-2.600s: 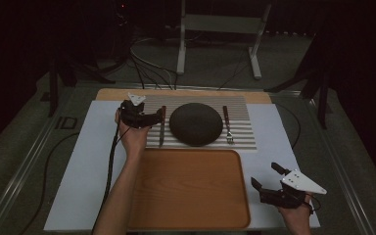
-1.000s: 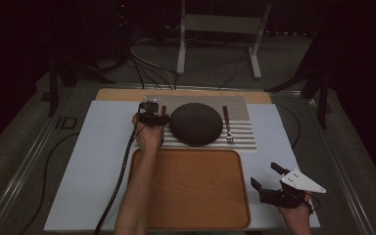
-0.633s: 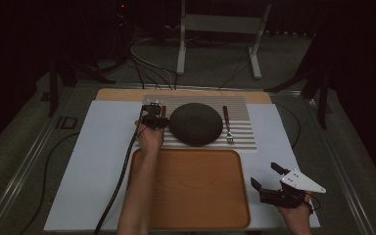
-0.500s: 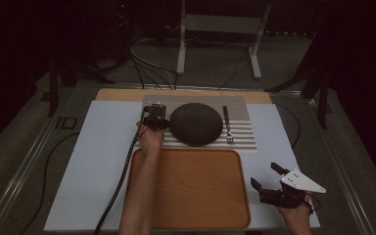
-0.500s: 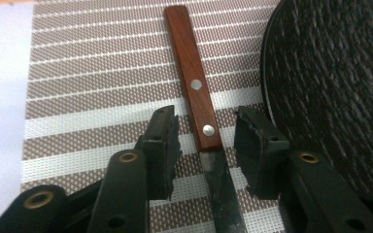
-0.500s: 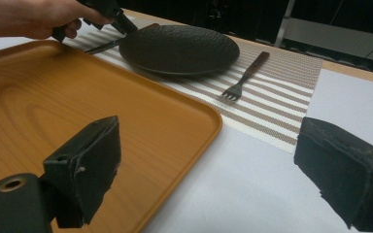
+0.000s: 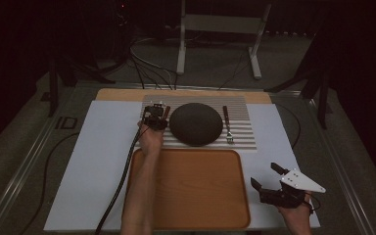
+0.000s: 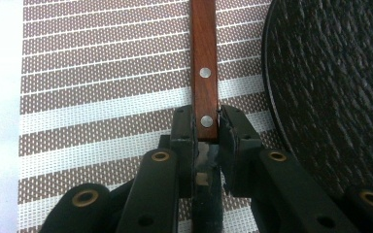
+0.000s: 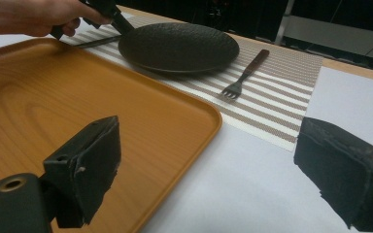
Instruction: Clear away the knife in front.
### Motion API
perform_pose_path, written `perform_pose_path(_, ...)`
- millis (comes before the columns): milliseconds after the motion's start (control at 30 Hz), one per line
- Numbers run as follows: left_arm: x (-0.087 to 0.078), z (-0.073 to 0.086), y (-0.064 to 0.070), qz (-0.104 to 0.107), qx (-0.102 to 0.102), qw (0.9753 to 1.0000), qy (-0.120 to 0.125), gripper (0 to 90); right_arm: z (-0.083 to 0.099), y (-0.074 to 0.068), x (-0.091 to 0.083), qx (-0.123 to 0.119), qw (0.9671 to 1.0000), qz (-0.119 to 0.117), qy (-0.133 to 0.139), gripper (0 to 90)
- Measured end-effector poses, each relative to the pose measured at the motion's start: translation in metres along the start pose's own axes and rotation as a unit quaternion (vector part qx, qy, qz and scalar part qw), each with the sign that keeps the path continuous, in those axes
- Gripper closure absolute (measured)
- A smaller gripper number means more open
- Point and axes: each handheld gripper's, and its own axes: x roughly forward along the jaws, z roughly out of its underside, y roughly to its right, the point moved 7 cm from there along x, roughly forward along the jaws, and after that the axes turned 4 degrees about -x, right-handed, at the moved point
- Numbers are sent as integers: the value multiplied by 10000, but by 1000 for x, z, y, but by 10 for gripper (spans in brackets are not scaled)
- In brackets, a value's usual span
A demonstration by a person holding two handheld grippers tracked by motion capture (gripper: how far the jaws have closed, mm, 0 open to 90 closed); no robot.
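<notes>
A knife with a riveted brown wooden handle [image 8: 204, 58] lies on the striped placemat [image 7: 240, 110], just left of the dark round plate [image 7: 196, 123]. My left gripper [image 8: 206, 124] is shut on the near end of that handle; from above this gripper [image 7: 155, 117] sits at the plate's left edge. A fork [image 7: 227, 125] lies to the right of the plate. My right gripper [image 7: 264, 175] hovers at the near right, beside the orange tray [image 7: 191, 191], jaws wide open with nothing between them [image 9: 213, 145].
The tray [image 9: 77, 97] lies bare in front of the placemat on a white sheet [image 7: 93, 161]. A black cable [image 7: 122, 181] trails from the left gripper along the forearm. Beyond the table stand a white frame's legs [image 7: 181, 49] and floor cables.
The left gripper has moved right from the placemat's left edge onto the knife handle beside the plate. Over the last half second it has hardly shifted. The right gripper has stayed put.
</notes>
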Motion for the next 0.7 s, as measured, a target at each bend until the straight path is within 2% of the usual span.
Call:
perform_pose_path(67, -1, 0, -1, 16, -35, 10000, 17, 783, 0, 0, 0, -5, 10000, -1, -9, 96)
perform_pose_path(500, -15, -5, -1, 60, 70, 9997, 228, 783, 1, 0, 2, -23, 10000, -16, -69, 96)
perform_pose_path(700, -23, -8, -2, 108, 9, 9994, 332, 783, 2, 0, 2, -21, 10000, -15, -91, 96)
